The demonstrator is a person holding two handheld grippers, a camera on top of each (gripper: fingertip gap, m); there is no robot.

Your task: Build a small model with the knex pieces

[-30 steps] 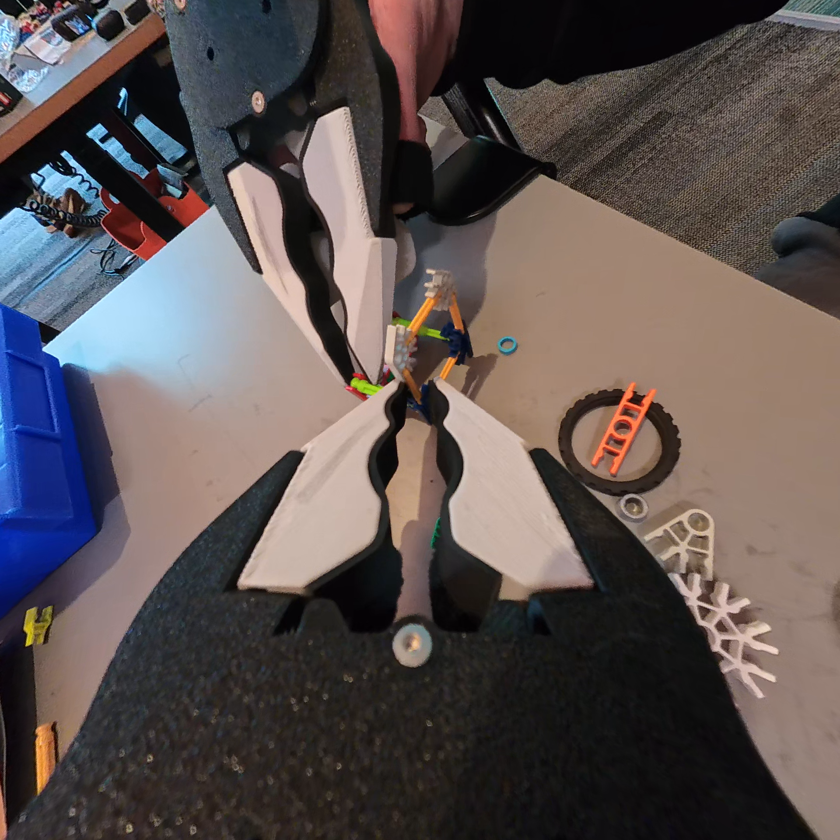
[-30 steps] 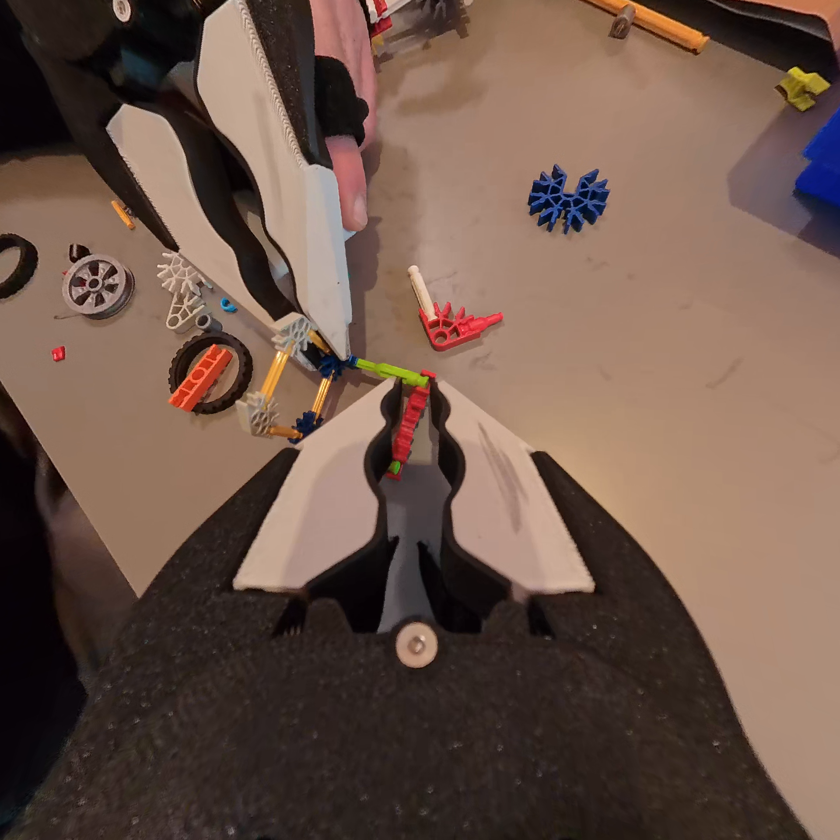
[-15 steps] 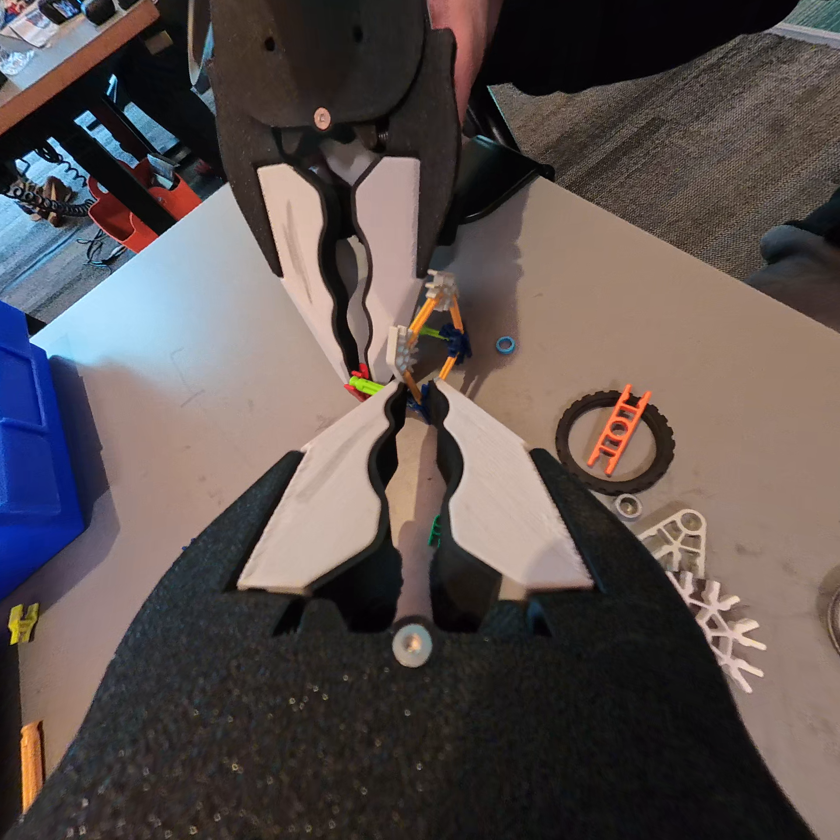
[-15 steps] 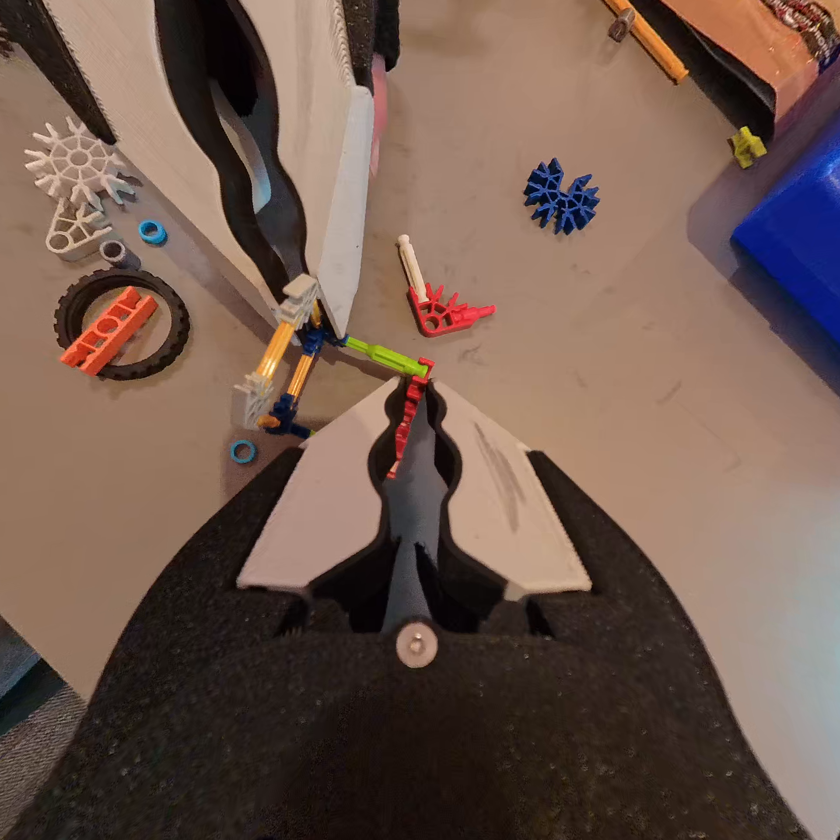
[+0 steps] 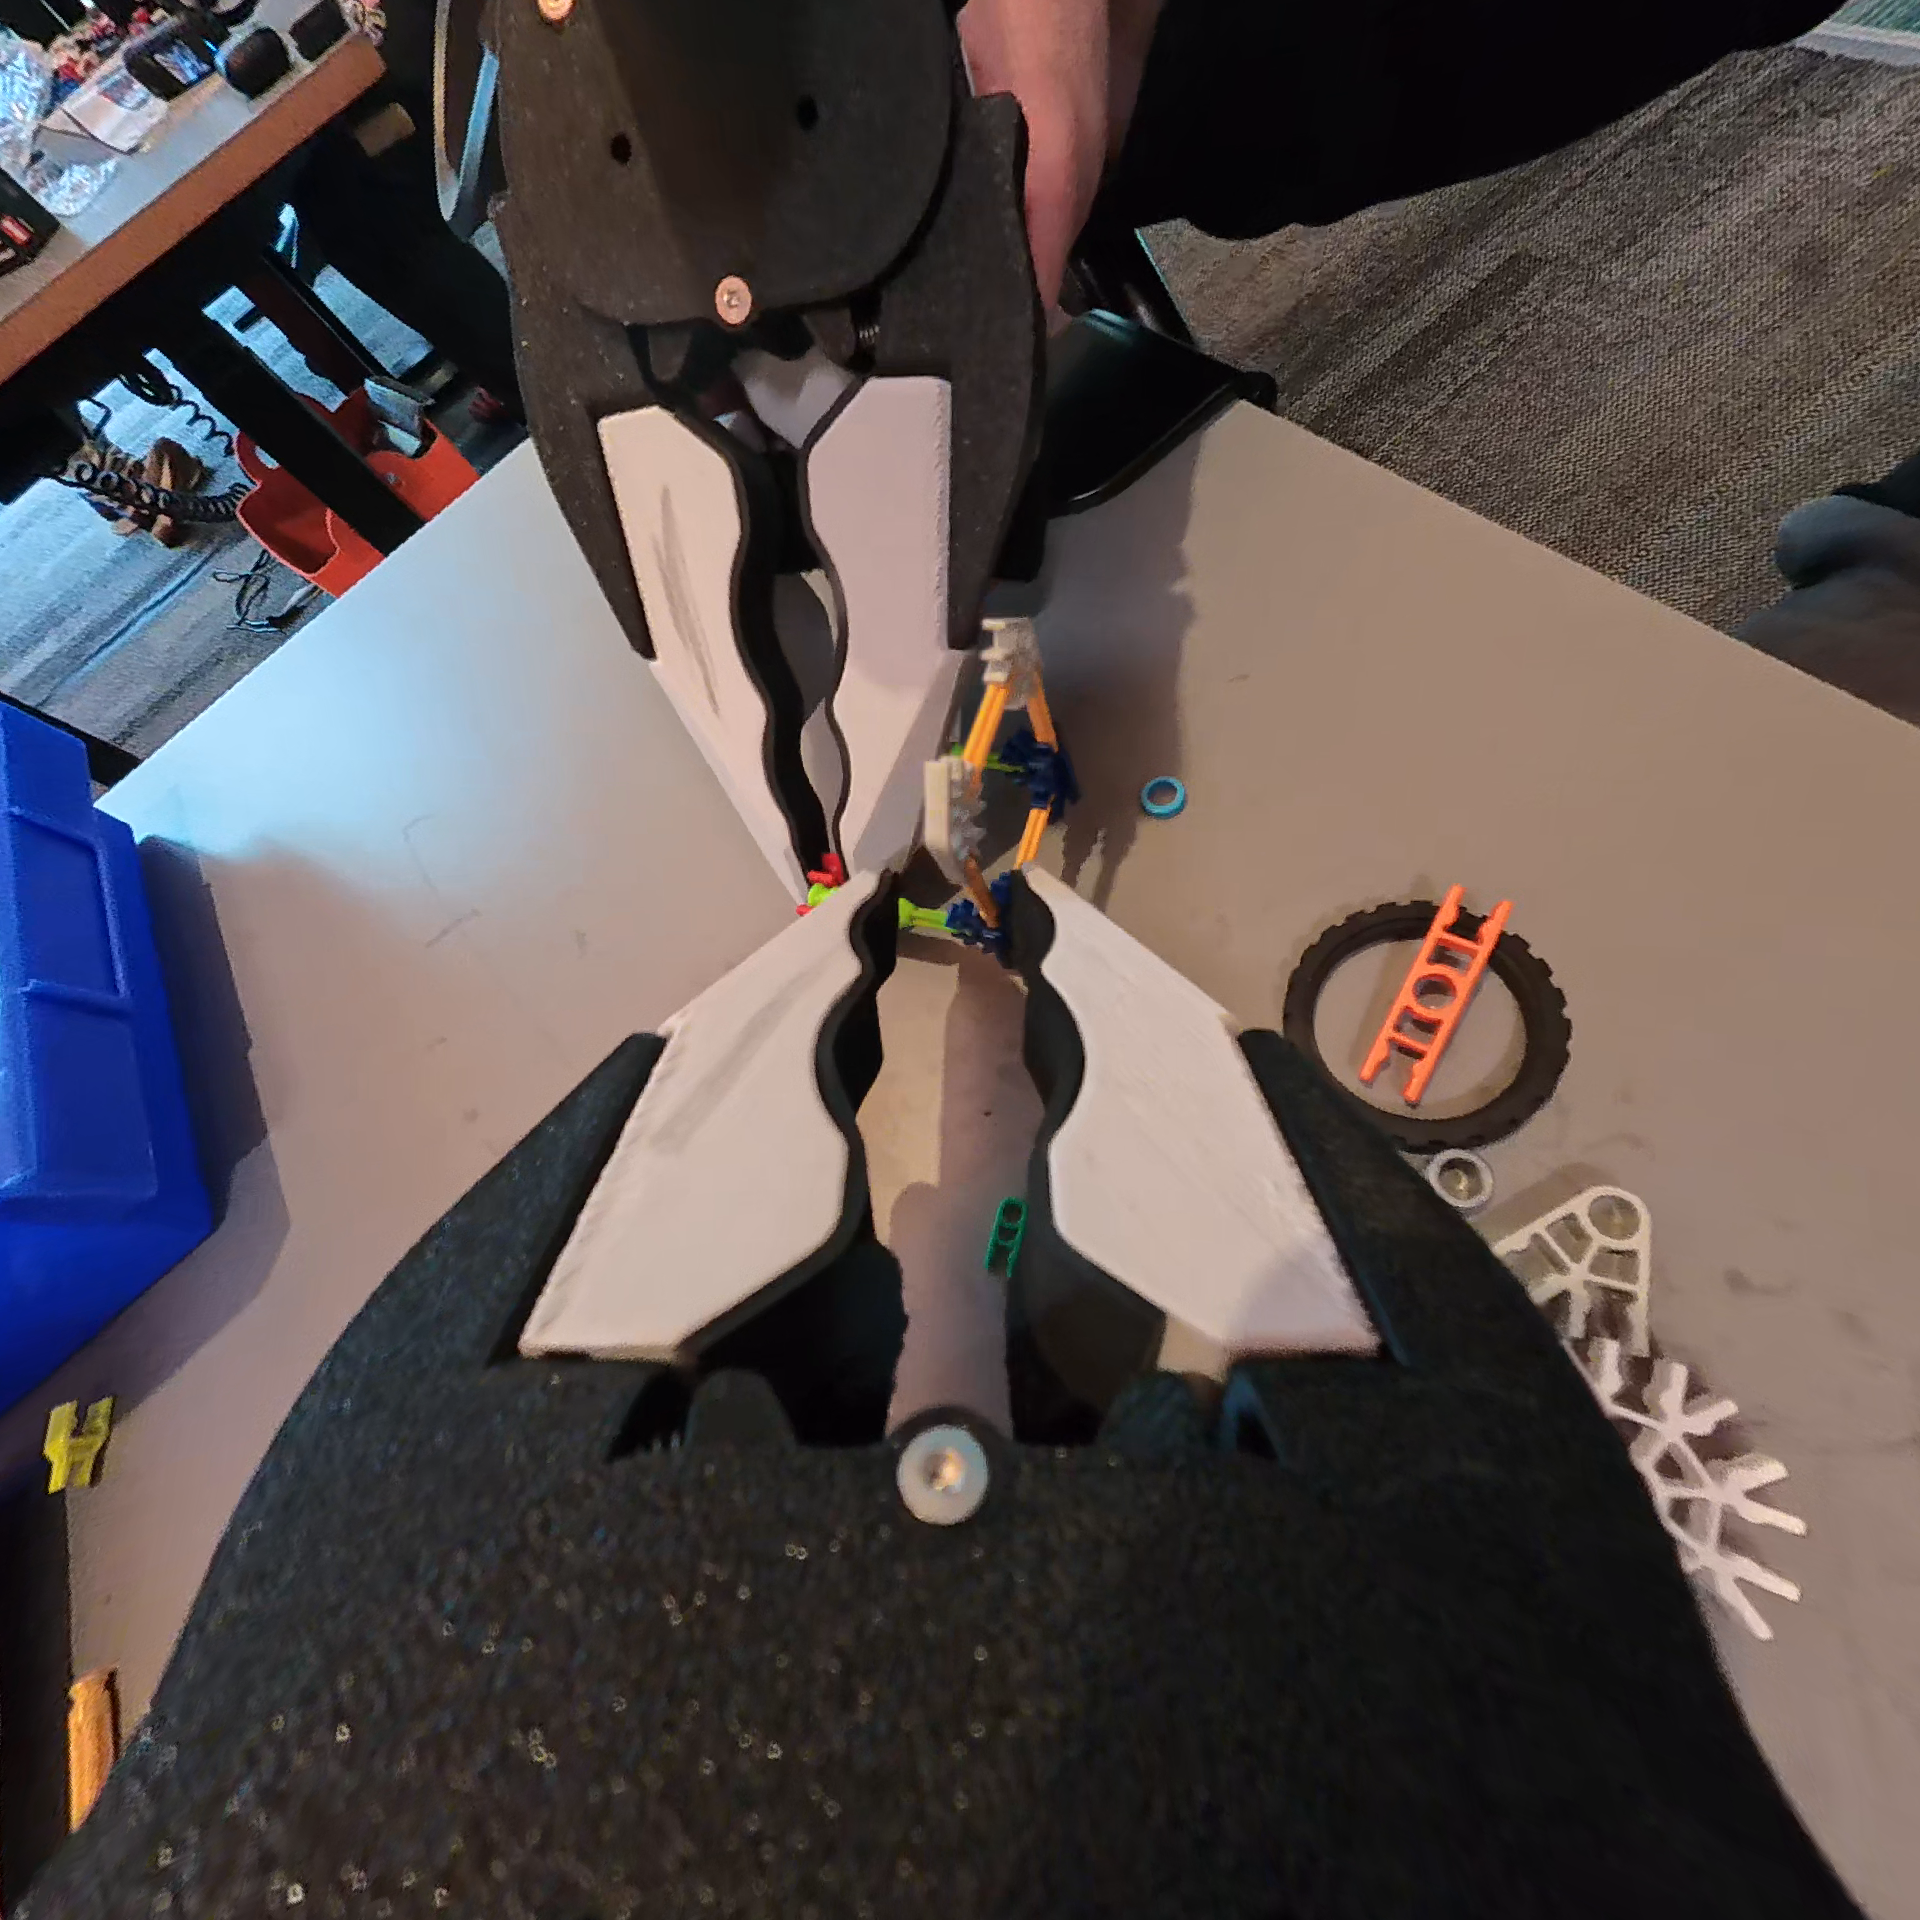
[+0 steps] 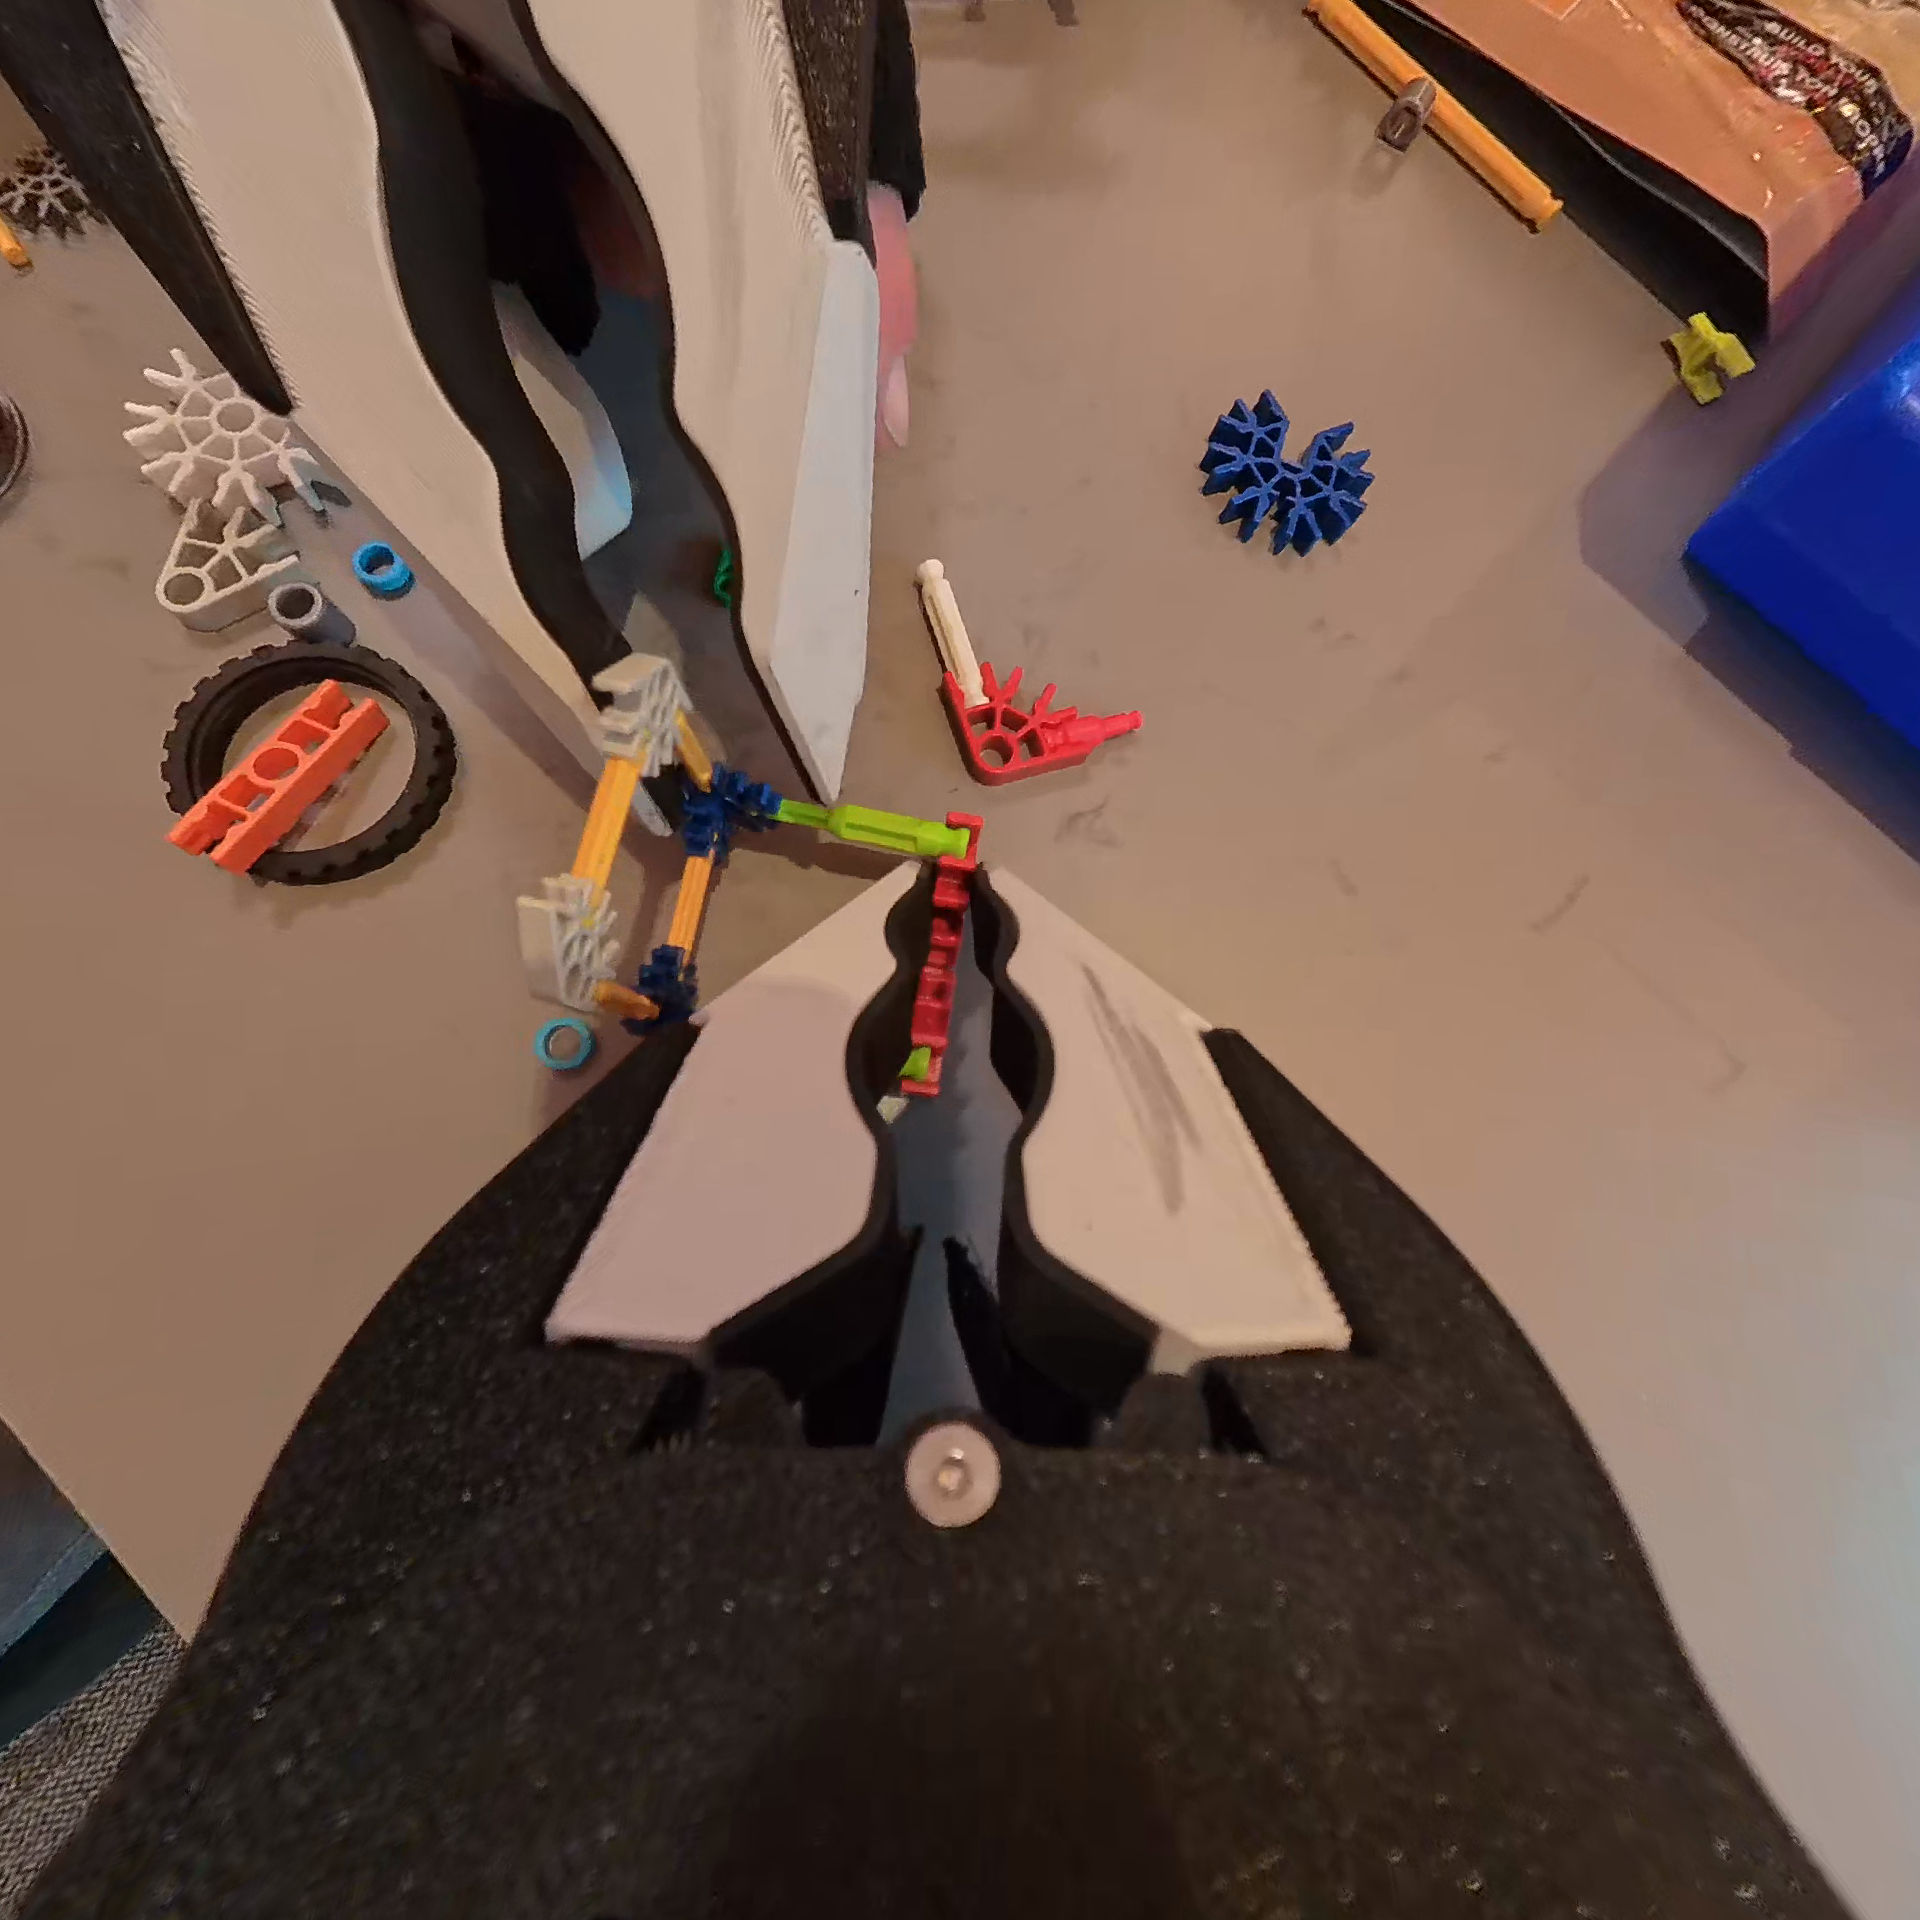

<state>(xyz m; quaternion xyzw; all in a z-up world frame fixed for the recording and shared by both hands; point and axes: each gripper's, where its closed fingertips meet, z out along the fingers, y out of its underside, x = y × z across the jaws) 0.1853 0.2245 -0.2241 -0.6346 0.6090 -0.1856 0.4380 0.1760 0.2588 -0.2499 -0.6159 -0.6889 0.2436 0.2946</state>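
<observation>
A small build of orange rods, white and blue connectors (image 6: pixel 717 810), and a green rod (image 6: pixel 873 831) ending in a red connector (image 6: pixel 940 966) hangs just above the grey table (image 6: pixel 1351 935). My right gripper (image 6: pixel 951 873) is shut on the red connector. It also shows in the left wrist view (image 5: pixel 831 873), pointing down. My left gripper (image 5: pixel 956 904) is open, its tips on either side of the lower blue connector (image 5: pixel 982 920). In the right wrist view the left gripper (image 6: pixel 738 769) stands beside a white connector (image 6: pixel 644 707).
A black tyre (image 5: pixel 1538 1081) with an orange ladder piece (image 5: pixel 1429 997), a blue ring (image 5: pixel 1164 798) and white snowflake connectors (image 5: pixel 1683 1486) lie to the right. A blue bin (image 5: pixel 73 1039) stands on the left. A red corner connector (image 6: pixel 1023 727) and a blue connector pair (image 6: pixel 1288 478) lie farther off. Left tips to right tips: about 4 centimeters.
My left gripper's jaws have spread apart around the blue connector. The right gripper has turned to face the left camera squarely, still holding the red connector.
</observation>
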